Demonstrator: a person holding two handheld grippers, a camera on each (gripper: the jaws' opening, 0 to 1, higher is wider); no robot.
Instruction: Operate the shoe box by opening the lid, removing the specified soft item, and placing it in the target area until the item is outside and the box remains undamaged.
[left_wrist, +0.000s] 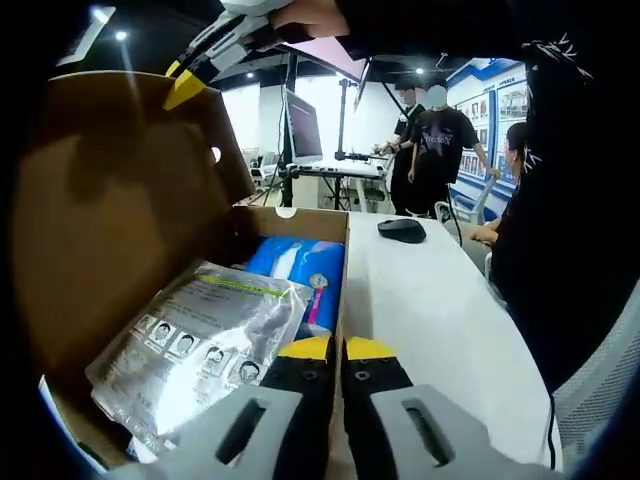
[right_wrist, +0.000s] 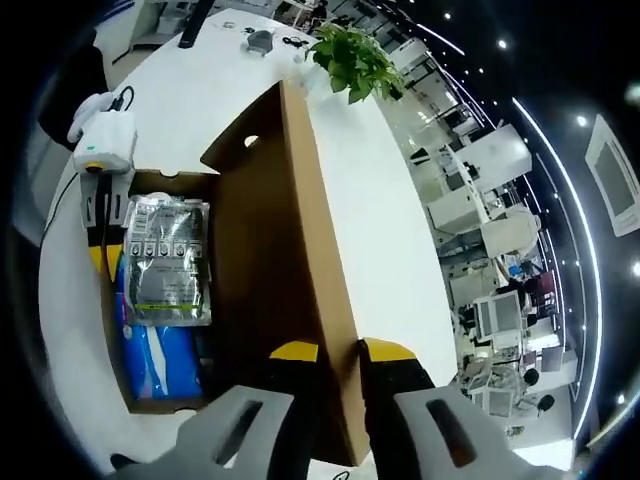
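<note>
Clenched empty, the left gripper (left_wrist: 336, 362) sits at the shoe box's (right_wrist: 112, 330) front wall, beside the clear plastic packet (left_wrist: 205, 345) lying on a blue pack (left_wrist: 300, 268) inside. Right gripper (right_wrist: 328, 362) pinches the raised lid's (right_wrist: 300, 240) edge. Hold the lid steady without creasing it; part the left jaws before reaching for the packet, then set it on the white bench (left_wrist: 440, 320).
</note>
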